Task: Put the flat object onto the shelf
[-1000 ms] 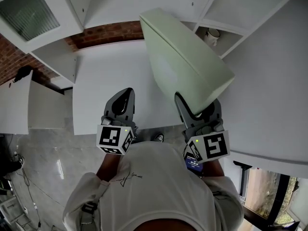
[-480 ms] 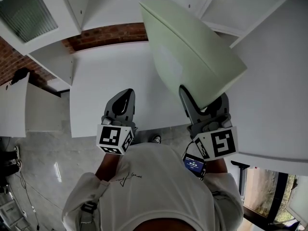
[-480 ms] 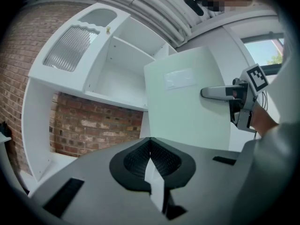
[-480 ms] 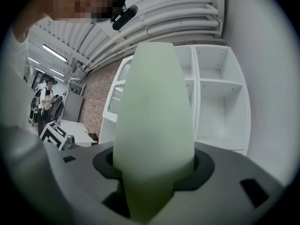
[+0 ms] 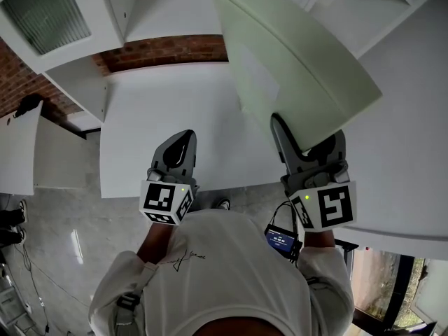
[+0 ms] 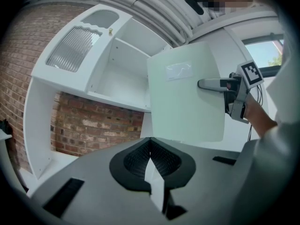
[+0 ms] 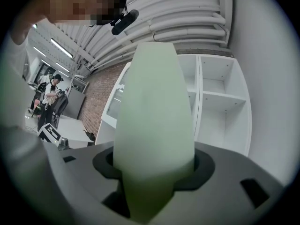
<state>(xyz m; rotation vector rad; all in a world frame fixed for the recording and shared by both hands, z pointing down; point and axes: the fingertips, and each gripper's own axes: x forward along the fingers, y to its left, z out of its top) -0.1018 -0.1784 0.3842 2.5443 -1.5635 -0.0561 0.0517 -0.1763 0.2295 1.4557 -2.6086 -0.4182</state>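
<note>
Board [image 6: 185, 97] broadside in left gripper view, edge-on between jaws of right gripper [image 7: 154, 170]

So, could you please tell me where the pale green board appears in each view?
Head view: green board at upper right, rising from the right claw.
Left gripper view: centre right, upright.
Right gripper view: centre, edge-on between the jaws.
Shared landmark: white shelf unit.
</note>
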